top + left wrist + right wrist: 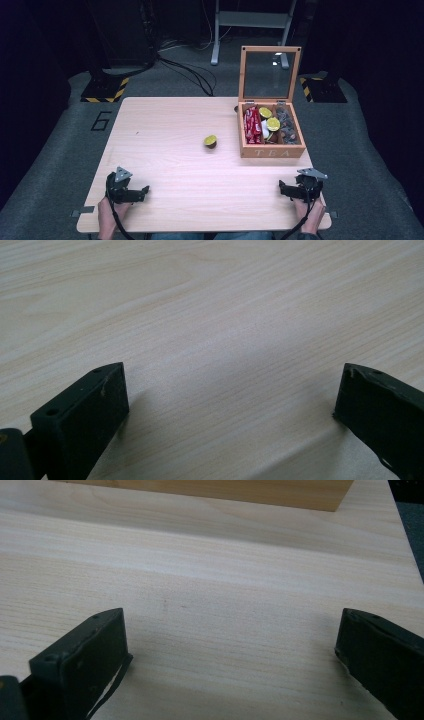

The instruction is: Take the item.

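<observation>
A wooden tea box [272,151] marked TEA stands open at the table's right, its glass lid [270,75] upright. Inside lie red packets [252,125], two yellow-green capsules [273,123] and dark capsules [287,131]. One more yellow-green capsule [210,141] sits alone on the table left of the box. My left gripper [146,190] rests near the front left edge, held by a hand [107,220]; its jaws stand wide apart over bare wood, open [232,390]. My right gripper [281,186] rests at the front right, open [232,630], with the box's front wall [225,491] ahead.
The light wooden table [170,165] stands on grey carpet marked with a 6 [101,120]. Behind it are black stands with yellow-black striped bases [105,92], cables on the floor [192,72] and a grey metal frame [250,22].
</observation>
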`<state>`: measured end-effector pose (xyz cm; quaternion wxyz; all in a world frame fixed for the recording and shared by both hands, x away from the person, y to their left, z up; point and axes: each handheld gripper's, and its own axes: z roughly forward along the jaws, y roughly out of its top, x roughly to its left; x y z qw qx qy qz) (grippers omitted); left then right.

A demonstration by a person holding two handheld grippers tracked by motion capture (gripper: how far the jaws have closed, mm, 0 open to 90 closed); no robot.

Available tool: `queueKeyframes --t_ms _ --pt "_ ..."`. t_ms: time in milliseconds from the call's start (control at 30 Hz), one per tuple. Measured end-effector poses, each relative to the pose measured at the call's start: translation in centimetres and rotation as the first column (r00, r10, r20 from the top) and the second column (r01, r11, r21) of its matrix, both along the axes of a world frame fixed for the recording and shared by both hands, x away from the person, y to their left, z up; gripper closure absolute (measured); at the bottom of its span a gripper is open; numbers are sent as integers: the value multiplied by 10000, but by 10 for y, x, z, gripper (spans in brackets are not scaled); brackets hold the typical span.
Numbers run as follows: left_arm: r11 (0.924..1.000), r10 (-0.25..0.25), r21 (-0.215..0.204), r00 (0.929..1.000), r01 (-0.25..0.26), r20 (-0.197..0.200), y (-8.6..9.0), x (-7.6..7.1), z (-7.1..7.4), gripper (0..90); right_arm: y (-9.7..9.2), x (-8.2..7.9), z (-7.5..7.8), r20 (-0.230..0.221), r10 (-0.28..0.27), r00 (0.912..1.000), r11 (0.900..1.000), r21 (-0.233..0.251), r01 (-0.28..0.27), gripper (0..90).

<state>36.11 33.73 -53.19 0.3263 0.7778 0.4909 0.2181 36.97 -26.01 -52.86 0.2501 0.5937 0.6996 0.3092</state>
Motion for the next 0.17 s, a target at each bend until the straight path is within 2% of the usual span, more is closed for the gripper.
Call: queueKeyframes --t_ms 67,167 --pt "10000 -1 5 10000 1 1 0 0 0 5 1 1 -1 -146 102 9998 9998 -192 -105 0" --pt "10000 -2 8 10000 2 27 0 0 0 5 1 0 -1 -167 29 9999 9999 -144 -31 0"
